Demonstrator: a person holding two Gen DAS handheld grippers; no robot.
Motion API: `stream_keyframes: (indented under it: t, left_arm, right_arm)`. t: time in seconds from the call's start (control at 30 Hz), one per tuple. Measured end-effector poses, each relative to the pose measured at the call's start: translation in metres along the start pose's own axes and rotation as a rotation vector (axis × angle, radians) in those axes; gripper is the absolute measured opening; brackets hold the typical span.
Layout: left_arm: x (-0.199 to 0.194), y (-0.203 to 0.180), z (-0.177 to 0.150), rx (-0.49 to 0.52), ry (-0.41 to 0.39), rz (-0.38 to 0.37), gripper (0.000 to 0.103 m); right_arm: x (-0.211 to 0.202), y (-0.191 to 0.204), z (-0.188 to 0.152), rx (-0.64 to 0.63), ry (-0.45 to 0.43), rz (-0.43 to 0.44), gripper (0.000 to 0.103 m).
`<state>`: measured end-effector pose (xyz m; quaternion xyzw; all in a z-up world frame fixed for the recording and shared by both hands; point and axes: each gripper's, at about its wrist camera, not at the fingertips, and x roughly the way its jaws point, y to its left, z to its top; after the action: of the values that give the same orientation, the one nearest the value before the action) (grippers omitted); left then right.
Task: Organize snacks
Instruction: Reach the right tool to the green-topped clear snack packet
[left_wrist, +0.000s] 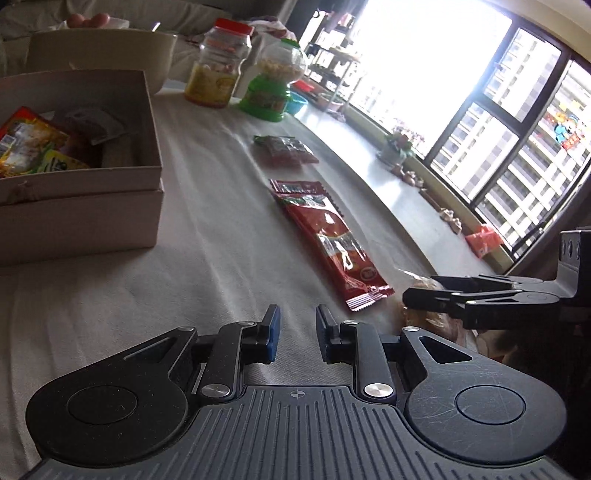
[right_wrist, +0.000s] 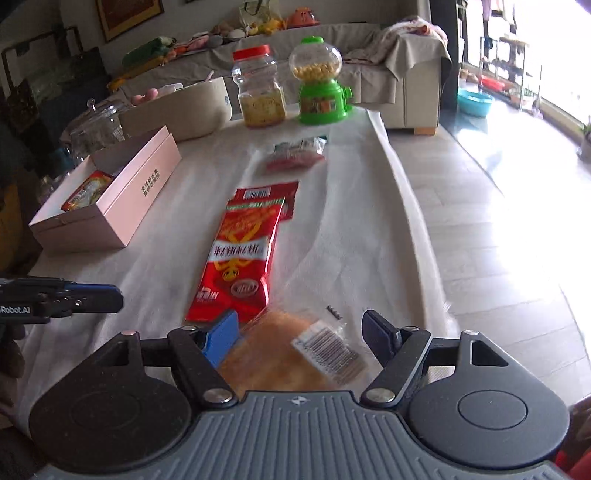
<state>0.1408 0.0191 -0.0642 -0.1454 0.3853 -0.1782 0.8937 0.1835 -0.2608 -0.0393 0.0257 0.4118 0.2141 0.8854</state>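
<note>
The right gripper is hovering low over the white tablecloth with its jaws spread wide, and a clear bag of golden pastry is lying between them (whether the blue pad is touching the bag is hard to tell). Just beyond the bag a long red snack packet is lying flat, partly covering another red packet. Farther back a small red and green packet is resting. At the left, an open pink box is holding a red packet. The left gripper is poking in from the left edge. A red-lidded jar and a green candy dispenser are standing at the far end.
</note>
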Motion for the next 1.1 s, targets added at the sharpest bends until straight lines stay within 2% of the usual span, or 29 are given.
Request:
stream_keyframes:
  t: [0.1, 0.2, 0.27, 0.33, 0.4, 0.5, 0.6, 0.7, 0.77, 0.8, 0.9, 0.97, 1.03, 1.1]
  left_arm:
    - [0.01, -0.005, -0.002, 0.005, 0.041, 0.01, 0.024]
    - [0.012, -0.006, -0.002, 0.004, 0.036, 0.017, 0.024]
    - [0.015, -0.006, 0.001, -0.006, 0.034, 0.025, 0.024]
    - [0.015, -0.007, 0.005, -0.004, 0.019, 0.044, 0.024]
    - [0.01, -0.007, 0.009, -0.01, -0.012, 0.056, 0.024]
    - [0.005, -0.004, 0.014, -0.039, -0.045, 0.052, 0.024]
    - [-0.001, -0.003, 0.014, -0.044, -0.049, 0.041, 0.024]
    - [-0.008, -0.002, 0.011, -0.039, -0.042, 0.019, 0.024]
    - [-0.012, 0.0, 0.009, -0.036, -0.044, 0.014, 0.024]
    - [-0.014, 0.002, 0.008, -0.033, -0.044, 0.016, 0.024]
    - [-0.016, 0.011, 0.005, -0.053, -0.047, 0.02, 0.024]
    - [-0.014, 0.018, 0.004, -0.08, -0.046, 0.022, 0.024]
    - [-0.011, 0.023, 0.002, -0.1, -0.044, 0.022, 0.024]
    - [-0.008, 0.025, 0.001, -0.11, -0.034, 0.016, 0.024]
  right_arm:
    - [0.003, 0.004, -0.011, 0.014, -0.031, 0.027, 0.081]
    - [0.002, 0.013, -0.004, -0.001, -0.039, 0.112, 0.081]
    - [-0.001, 0.021, 0.013, -0.025, -0.062, 0.144, 0.081]
    - [-0.001, 0.024, 0.039, -0.06, -0.102, 0.118, 0.081]
    - [0.008, 0.025, 0.071, -0.084, -0.103, 0.091, 0.081]
    - [0.041, 0.021, 0.125, -0.055, -0.048, 0.1, 0.084]
    - [0.096, 0.004, 0.171, 0.086, 0.052, 0.118, 0.084]
    - [0.149, -0.017, 0.2, 0.193, 0.13, 0.112, 0.084]
    - [0.176, -0.022, 0.208, 0.208, 0.182, 0.09, 0.083]
    - [0.181, -0.021, 0.209, 0.189, 0.182, 0.082, 0.082]
    - [0.173, -0.006, 0.203, 0.06, 0.201, 0.06, 0.048]
    - [0.159, 0.002, 0.196, 0.011, 0.216, 0.051, 0.043]
    - [0.136, 0.004, 0.188, -0.005, 0.198, 0.059, 0.029]
    - [0.113, 0.002, 0.179, -0.006, 0.185, 0.097, 0.025]
